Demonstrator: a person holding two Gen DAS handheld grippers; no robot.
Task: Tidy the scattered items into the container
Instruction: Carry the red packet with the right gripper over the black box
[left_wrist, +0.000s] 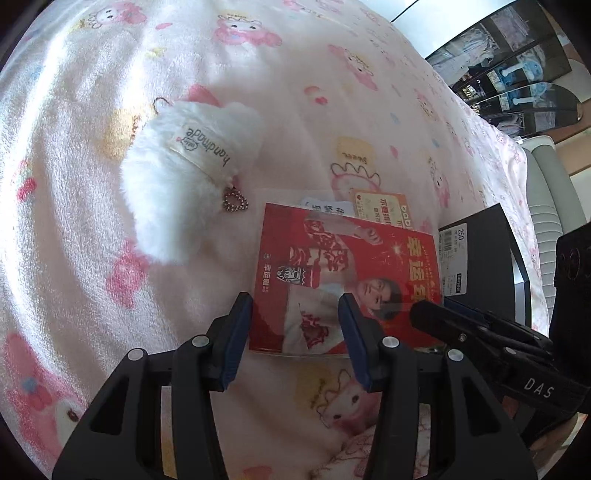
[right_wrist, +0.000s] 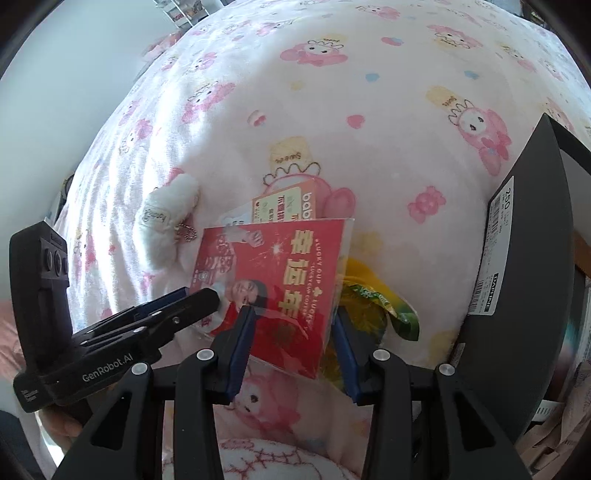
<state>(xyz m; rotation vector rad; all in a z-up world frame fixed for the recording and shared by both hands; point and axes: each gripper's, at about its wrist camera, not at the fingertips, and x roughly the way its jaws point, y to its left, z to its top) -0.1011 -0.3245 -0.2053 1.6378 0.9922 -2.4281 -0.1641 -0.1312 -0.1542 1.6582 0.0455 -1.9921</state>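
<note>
Red card packet (left_wrist: 347, 280) is lying flat on the pink cartoon blanket (left_wrist: 110, 92), near the dark box (right_wrist: 535, 258) that is standing at the bed's edge; presumably that box is the container.

Both grippers are hanging over the packet's near edge. Left gripper (left_wrist: 295, 332): jaws part-open, straddling the packet's lower left corner, pads not pressing on it. Right gripper (right_wrist: 291, 343): jaws likewise part-open, bracketing the lower right corner, nothing clamped. In the left wrist view the right gripper's tips are sitting at the packet's right margin; whether they are touching the film, I cannot tell.

Handling: the packet is looking thin, light and glossy, a clear sleeve over printed card. Stiff enough to lift by one edge, but slick, and lying flush in soft pile, so a finger is needing to dig under the edge. Best hold: the near edge, pinched across its thickness.

Smaller cards (left_wrist: 376, 206) are peeking from beneath its far edge and may scatter. A yellow-green wrapper (right_wrist: 373, 299) is lying part under the right side; crinkly, light. White plush charm (left_wrist: 177, 184) with bead heart sits just beside the packet; soft, easy anywhere.
</note>
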